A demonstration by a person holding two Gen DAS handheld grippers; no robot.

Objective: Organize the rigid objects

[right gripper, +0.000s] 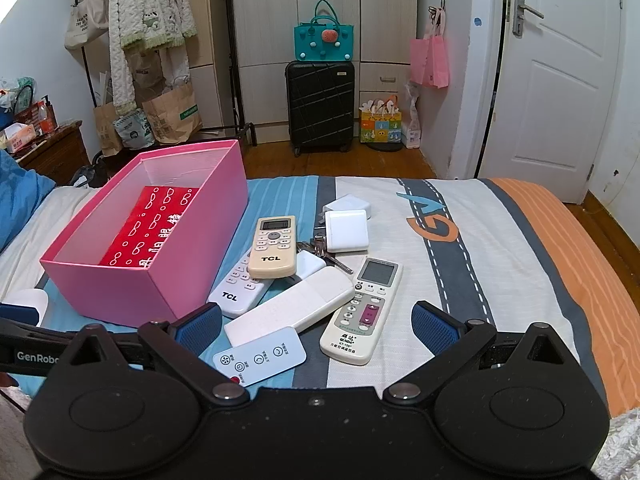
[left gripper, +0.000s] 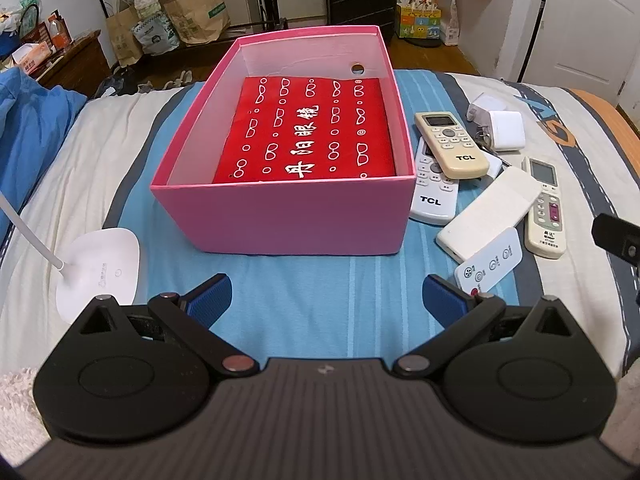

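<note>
Both grippers hang over the near edge of the bed (right gripper: pixel 500 216), and both have their jaws spread wide apart with nothing between them. The left gripper (left gripper: pixel 326 300) faces the pink box (left gripper: pixel 280 216), its blue pads (left gripper: pixel 212 296) over the blue striped part of the sheet. The right gripper (right gripper: pixel 316 326) faces a heap of small things that lies just to the right of the box.

The pink box stands open on the bed, toward its left side, and holds a red packet (left gripper: pixel 308 132) with white writing that lies flat on its bottom. A round hole (left gripper: pixel 357 68) shows in the far wall of the box.

In the heap, a beige remote (right gripper: pixel 274 248) marked TCL rests partly on top of a white remote (right gripper: pixel 240 290) with the same mark, which lies just beside the right wall of the box. A plain white remote (right gripper: pixel 290 306) lies face down and slanted, touching the white one at its near end. A grey-white remote (right gripper: pixel 364 312) with a purple panel lies to its right. A thin white card remote (right gripper: pixel 260 354) with a red button lies nearest the right gripper, its corner beside the left pad. Farther back sit two white chargers (right gripper: pixel 346 230), one behind the other, and a bunch of keys (right gripper: pixel 320 246) between them and the remotes.

A white lamp base (left gripper: pixel 100 268) rests at the near left edge of the bed, beside the left gripper. A black suitcase (right gripper: pixel 320 106) stands on the floor beyond the bed.
</note>
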